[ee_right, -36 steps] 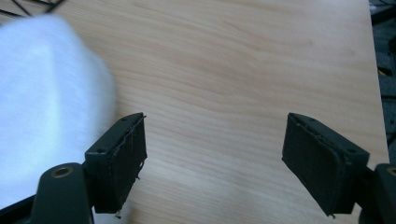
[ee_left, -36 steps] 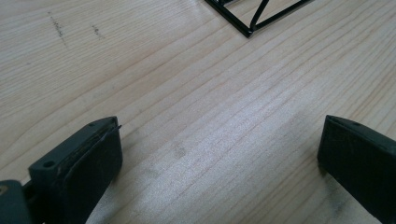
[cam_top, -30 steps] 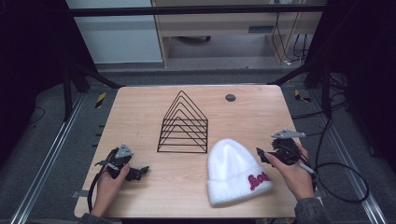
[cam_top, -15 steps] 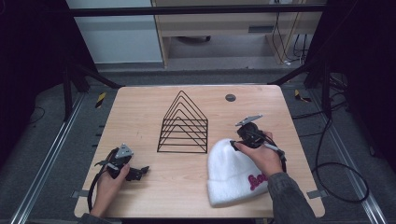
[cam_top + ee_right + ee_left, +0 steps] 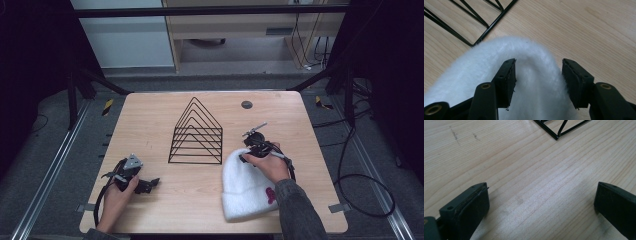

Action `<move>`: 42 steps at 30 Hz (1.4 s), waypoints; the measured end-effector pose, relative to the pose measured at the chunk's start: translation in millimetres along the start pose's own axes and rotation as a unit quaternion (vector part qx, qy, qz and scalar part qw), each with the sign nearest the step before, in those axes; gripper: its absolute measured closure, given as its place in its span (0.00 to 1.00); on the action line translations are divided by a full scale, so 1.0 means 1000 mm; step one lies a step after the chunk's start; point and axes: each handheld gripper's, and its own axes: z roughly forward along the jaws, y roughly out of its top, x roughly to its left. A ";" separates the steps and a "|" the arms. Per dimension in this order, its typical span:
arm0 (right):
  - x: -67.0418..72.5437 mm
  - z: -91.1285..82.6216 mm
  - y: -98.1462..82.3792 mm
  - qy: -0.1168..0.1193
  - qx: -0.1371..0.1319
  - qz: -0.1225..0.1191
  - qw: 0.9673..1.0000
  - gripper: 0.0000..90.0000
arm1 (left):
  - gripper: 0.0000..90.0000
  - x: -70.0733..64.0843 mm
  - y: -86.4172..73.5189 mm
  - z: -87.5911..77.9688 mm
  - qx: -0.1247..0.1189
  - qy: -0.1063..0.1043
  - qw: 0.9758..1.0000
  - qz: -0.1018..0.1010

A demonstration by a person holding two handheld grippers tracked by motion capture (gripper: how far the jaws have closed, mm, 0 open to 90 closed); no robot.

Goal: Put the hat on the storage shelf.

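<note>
— Two grippers on the desk [image 5: 150, 115]; what about the right gripper [image 5: 537, 83]?
— Its fingers [image 5: 507, 80] are spread apart, straddling the rounded top of the white fluffy beanie [image 5: 247, 185], not yet pinching it.
— Where does the beanie lie?
— Flat at the near right of the desk, its crown close to the corner of the black wire rack [image 5: 196, 132], with a red mark near its cuff.
— And the left gripper [image 5: 541, 200]?
— It rests at the near left, fingers [image 5: 469, 205] wide open over bare wood, well apart from the beanie. A small dark disc [image 5: 246, 104] sits at the far edge.
</note>
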 end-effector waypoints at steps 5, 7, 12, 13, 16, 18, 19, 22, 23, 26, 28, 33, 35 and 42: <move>-0.001 0.004 0.000 0.003 0.008 0.003 1.000 0.57 | 0.00 0.000 0.000 0.000 0.000 0.000 1.000 0.000; -0.001 0.005 0.000 0.009 0.013 0.002 1.000 0.63 | 0.00 0.000 0.000 0.000 0.000 0.000 1.000 0.000; -0.001 0.004 0.000 0.022 0.014 -0.002 1.000 0.83 | 0.00 0.000 0.000 0.000 0.000 0.000 1.000 0.000; -0.001 0.002 0.000 0.024 0.012 -0.008 1.000 0.86 | 0.00 0.000 0.000 0.000 0.000 0.000 1.000 0.000; 0.001 -0.006 -0.001 0.026 0.001 -0.013 1.000 0.91 | 0.00 0.000 0.000 0.000 0.000 0.000 1.000 0.000; 0.000 -0.015 -0.003 0.029 -0.016 -0.020 0.999 0.92 | 0.00 0.000 0.000 0.000 0.000 0.000 1.000 0.000; 0.001 -0.022 -0.004 0.030 -0.031 -0.024 0.999 0.92 | 0.00 0.000 0.000 0.000 0.000 0.000 1.000 0.000; 0.003 -0.038 -0.008 0.030 -0.055 -0.026 0.998 0.92 | 0.00 0.000 0.000 0.000 0.000 -0.001 1.000 0.000; 0.004 -0.045 -0.010 0.033 -0.069 -0.028 0.997 0.92 | 0.00 0.000 0.000 0.000 0.000 0.000 1.000 0.000; 0.007 -0.068 -0.018 0.033 -0.110 -0.035 0.993 0.92 | 0.00 0.000 0.000 0.000 0.000 -0.001 1.000 0.000; 0.009 -0.081 -0.023 0.031 -0.130 -0.037 0.990 0.92 | 0.00 0.000 0.000 0.000 0.000 -0.001 1.000 0.001; 0.014 -0.111 -0.037 0.031 -0.178 -0.038 0.983 0.92 | 0.01 -0.003 0.001 -0.002 0.000 0.003 1.000 0.003; 0.017 -0.122 -0.042 0.029 -0.197 -0.041 0.979 0.93 | 0.04 -0.006 0.003 -0.005 -0.006 0.015 1.000 0.015; 0.031 -0.158 -0.047 0.028 -0.251 -0.050 0.966 0.93 | 0.04 -0.015 0.023 -0.027 -0.067 0.016 0.997 0.023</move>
